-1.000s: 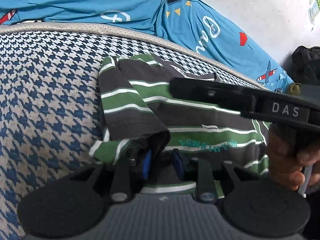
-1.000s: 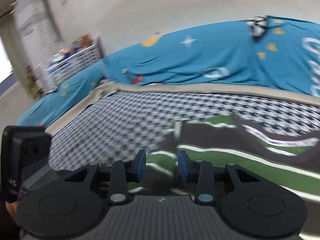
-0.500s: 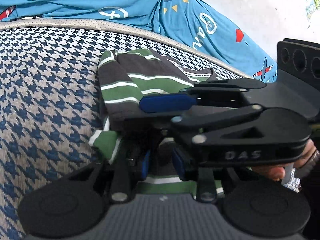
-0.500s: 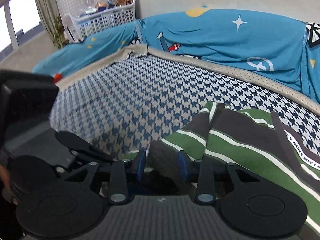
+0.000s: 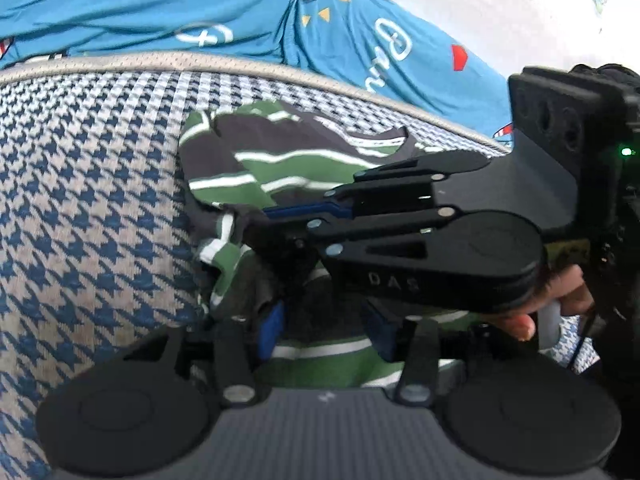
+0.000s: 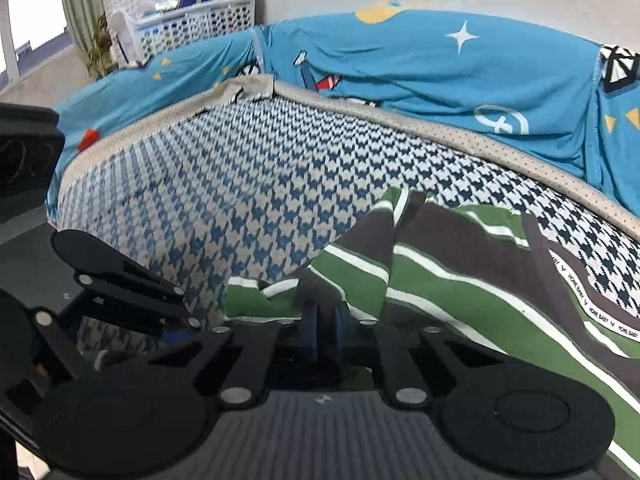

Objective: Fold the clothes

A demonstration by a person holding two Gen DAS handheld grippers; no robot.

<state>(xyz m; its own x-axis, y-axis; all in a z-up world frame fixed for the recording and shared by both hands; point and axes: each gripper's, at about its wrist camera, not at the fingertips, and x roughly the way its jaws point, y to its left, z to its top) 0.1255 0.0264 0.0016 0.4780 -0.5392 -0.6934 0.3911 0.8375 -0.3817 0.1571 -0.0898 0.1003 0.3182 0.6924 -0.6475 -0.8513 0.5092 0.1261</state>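
1. The right gripper (image 6: 325, 322) has just clenched on the shirt (image 6: 460, 264) — a second ago its jaws stood apart over the cloth; now the blue pads (image 6: 310, 320) are pressed together with a ridge of grey and green fabric pinched between them.

2. The left gripper (image 5: 326, 326) is doing the reverse. A second ago it was pinching the folded sleeve edge; now its jaws are opening, and the pads (image 5: 272, 326) stand clear of the cloth, though striped fabric still lies between them.

3. In the left view, the right gripper (image 5: 304, 212) now lies across the middle of the picture, just above the left one, its tips on the same bunched corner of the shirt (image 5: 240, 164). A second ago it reached only in from the right.

4. The reading is a handover: the corner passes from the left grip to the right, which frees the left hand for another hold.

5. The shirt lies on the houndstooth blanket (image 6: 240, 184), towards its far edge, with the blue sheet (image 6: 440, 64) beyond. Its left side is already folded over the body, so the fold seems partly made and not finished.

6. With the right hold so close to the bunched edge, the folded layer could pull loose if lifted quickly.
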